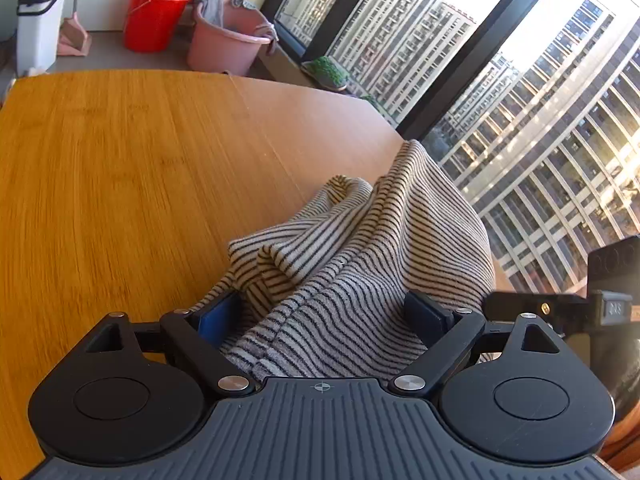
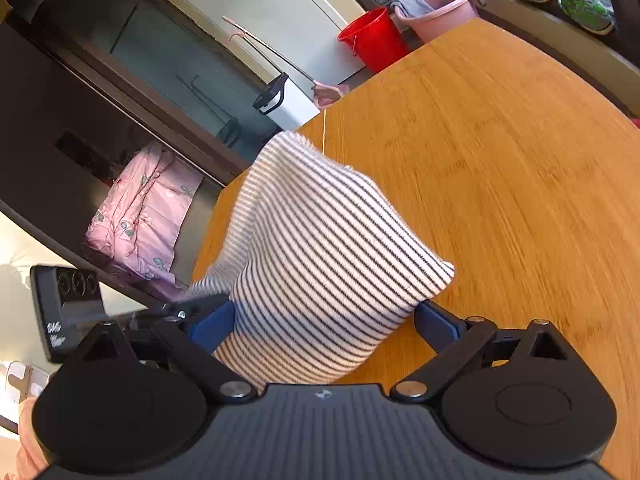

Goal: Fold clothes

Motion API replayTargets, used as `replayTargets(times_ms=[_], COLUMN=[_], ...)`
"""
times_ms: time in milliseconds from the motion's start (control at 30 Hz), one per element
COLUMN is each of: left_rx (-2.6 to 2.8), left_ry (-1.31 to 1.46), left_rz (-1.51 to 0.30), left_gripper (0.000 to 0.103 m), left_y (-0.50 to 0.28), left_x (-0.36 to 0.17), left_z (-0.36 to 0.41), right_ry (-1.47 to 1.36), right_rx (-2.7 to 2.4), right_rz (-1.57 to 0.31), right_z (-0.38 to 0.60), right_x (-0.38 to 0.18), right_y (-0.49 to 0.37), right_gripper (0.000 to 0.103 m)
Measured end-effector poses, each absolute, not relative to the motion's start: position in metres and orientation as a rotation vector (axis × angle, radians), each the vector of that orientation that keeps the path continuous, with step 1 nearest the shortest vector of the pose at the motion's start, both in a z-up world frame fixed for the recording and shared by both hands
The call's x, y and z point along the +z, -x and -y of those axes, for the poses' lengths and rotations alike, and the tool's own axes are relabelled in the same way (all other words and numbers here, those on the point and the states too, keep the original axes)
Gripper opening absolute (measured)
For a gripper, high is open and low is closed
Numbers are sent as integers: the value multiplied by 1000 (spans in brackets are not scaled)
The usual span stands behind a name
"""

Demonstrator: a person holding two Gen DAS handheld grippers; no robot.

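Looking along the left gripper (image 1: pixel 320 316), we see its blue pads (image 1: pixel 214 320) spread wide, with the striped garment (image 1: pixel 360 248) bunched thickly between them. The cloth fills the gap and touches both pads, so the jaws seem to be pressing on a fat fold, though we cannot tell how firmly. From there the garment rises in a crumpled hump, lifted off the wooden worktop (image 1: pixel 120 168) for most of its bulk, with one folded flap drooping toward the wood.

On the right gripper (image 2: pixel 324 324), the jaws also stand far apart, and the same striped garment (image 2: pixel 320 248) fills the space between the blue pads (image 2: pixel 210 326), brushing both. A broad flat panel of it stands up ahead of the gripper, its far edge raised above the worktop (image 2: pixel 500 168).

Beyond the garment in the left view, a red bucket (image 1: pixel 154 16) and a pink basin (image 1: pixel 226 34) sit past the far edge of the worktop, just beside each other. The right view shows pink patterned bedding (image 2: pixel 140 216) off to the garment's left, below the worktop's level.
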State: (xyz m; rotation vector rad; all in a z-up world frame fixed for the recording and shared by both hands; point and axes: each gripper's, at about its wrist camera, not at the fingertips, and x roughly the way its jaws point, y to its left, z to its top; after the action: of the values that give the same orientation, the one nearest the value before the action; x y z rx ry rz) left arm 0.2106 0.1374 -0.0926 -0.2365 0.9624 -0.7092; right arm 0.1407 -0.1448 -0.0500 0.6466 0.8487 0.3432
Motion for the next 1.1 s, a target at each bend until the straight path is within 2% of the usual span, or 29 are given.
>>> replayTargets(times_ms=[233, 333, 400, 467, 600, 800, 867, 1000, 1033, 1100], left_rx=[-838, -847, -770, -661, -634, -629, -638, -662, -649, -608], left_ry=[220, 200, 245, 332, 456, 382, 376, 331, 303, 236], left_rz=[-1029, -987, -916, -890, -981, -1043, -1045, -1028, -1026, -1025], left_gripper=[94, 95, 99, 101, 101, 102, 102, 103, 103, 103], left_y=[-163, -157, -165, -182, -216, -233, -234, -216, -217, -219], left_x=[-90, -74, -62, -58, -78, -91, -92, -84, -84, -87], left_z=[-119, -123, -142, -158, -153, -124, -120, -122, -121, -119], right_ry=[-420, -411, -442, -473, -496, -517, -501, -248, -209, -236], right_rx=[389, 389, 376, 364, 365, 357, 384, 412, 409, 427], right_rz=[-792, -750, -706, -698, -751, -767, -772, -773, -786, -798], right_z=[140, 148, 160, 171, 178, 169, 162, 129, 122, 118], right_x=[-41, -27, -18, -15, -31, -46, -48, -47, -49, -49], right_y=[-185, -181, -170, -157, -128, -107, -108, -119, -123, -127], right_gripper=[96, 98, 102, 102, 102, 102, 99, 99, 102, 102])
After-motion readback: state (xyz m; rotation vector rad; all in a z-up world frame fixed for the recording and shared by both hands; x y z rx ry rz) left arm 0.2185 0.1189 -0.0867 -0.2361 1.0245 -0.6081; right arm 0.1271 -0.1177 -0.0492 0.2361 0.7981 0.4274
